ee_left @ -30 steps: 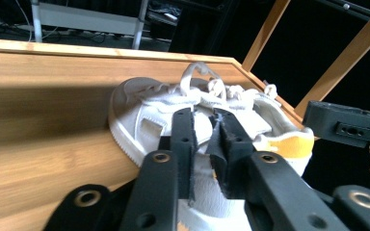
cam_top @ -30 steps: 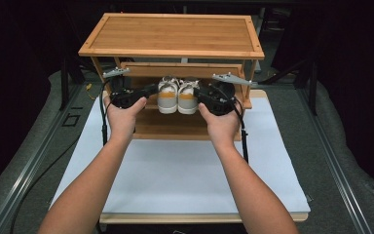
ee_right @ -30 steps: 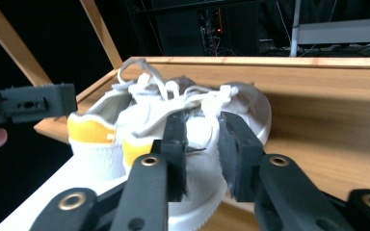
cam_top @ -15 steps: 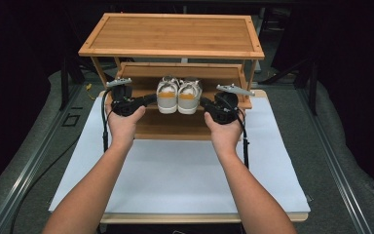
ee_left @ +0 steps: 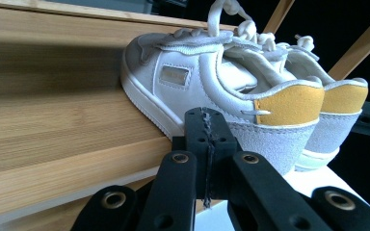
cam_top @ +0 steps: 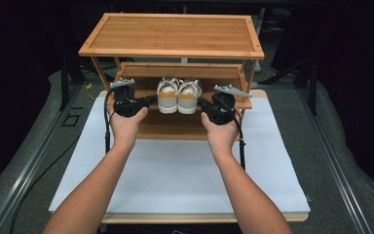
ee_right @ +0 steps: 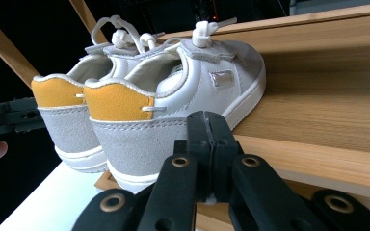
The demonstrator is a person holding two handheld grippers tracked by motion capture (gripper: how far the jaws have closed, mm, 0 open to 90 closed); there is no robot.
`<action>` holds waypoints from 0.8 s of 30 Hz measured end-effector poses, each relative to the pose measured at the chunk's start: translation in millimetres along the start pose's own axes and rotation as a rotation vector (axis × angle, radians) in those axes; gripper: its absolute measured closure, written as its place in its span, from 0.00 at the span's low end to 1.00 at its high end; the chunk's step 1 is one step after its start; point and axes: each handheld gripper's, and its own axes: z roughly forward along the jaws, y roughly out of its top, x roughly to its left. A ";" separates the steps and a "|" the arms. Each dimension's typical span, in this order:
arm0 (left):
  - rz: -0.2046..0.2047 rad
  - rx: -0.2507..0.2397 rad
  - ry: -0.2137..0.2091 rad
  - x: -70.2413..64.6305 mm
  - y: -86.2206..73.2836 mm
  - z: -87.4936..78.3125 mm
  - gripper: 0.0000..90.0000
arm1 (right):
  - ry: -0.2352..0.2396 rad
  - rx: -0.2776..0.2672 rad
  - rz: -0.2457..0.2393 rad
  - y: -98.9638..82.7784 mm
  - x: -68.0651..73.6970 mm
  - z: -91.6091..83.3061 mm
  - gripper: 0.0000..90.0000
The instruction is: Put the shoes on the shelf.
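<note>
A dark room surrounds the white desk (cam_top: 175, 170), on which a bamboo shoe rack (cam_top: 173, 34) stands. A pair of small white sneakers (cam_top: 177, 93) sits on its middle shelf, heels outward. The left claw (cam_top: 148, 101) and right claw (cam_top: 202, 102) flank them, both closed with nothing between. The sneakers look light and soft; the firmer suede heel seems the best place to grip.

Your left tool (cam_top: 152, 101) and right tool (cam_top: 200, 102) flank the pair of white sneakers (cam_top: 177, 94) on the bamboo rack's (cam_top: 173, 33) lower shelf (cam_top: 170, 124) — heels toward you, orange tabs showing. Both tools point inward, jaws closed, tips just beside the heels. The rack stands at the far edge of the white surface (cam_top: 175, 175).
</note>
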 end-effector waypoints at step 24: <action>-0.028 -0.002 0.028 11.6 15.2 24.6 1.00 | -0.030 0.023 0.008 17.3 -7.2 21.6 1.00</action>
